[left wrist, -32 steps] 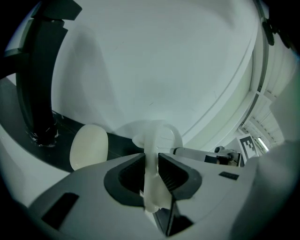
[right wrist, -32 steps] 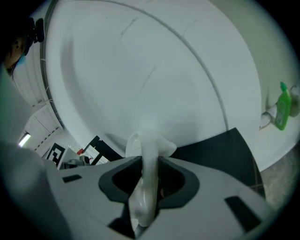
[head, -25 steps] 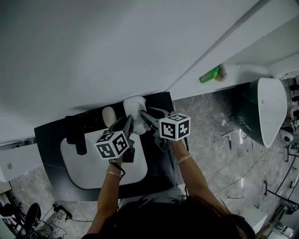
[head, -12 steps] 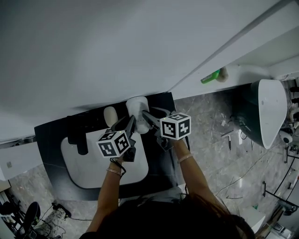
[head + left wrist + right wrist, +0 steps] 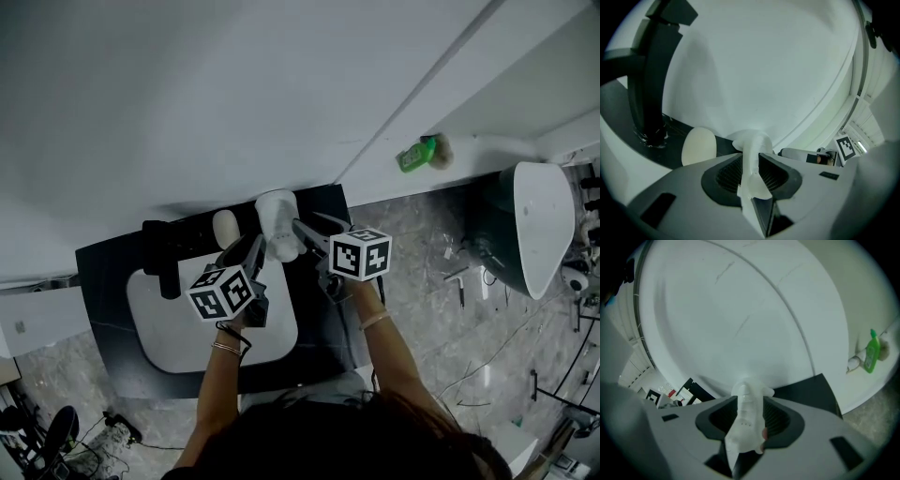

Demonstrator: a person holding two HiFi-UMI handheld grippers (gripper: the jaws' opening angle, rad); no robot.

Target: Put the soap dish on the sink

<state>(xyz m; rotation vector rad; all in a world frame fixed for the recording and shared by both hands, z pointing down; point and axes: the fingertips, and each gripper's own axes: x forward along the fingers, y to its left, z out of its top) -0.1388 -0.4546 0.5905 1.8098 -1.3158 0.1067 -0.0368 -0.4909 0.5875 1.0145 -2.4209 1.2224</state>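
Firmly in left gripper (image 5: 751, 158) — soap dish (image 5: 752, 140), near cream oval (image 5: 699, 146).

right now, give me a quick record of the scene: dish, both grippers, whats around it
soap dish: white, over the back of the black counter, near the wall; whether it rests there cannot be told
left gripper: shut on the dish's edge
right gripper: jaws have just been opening, dish between them
soap: cream oval, on the counter beside the dish
faucet: black, at the back of the white basin
green bottle: on the ledge at the right
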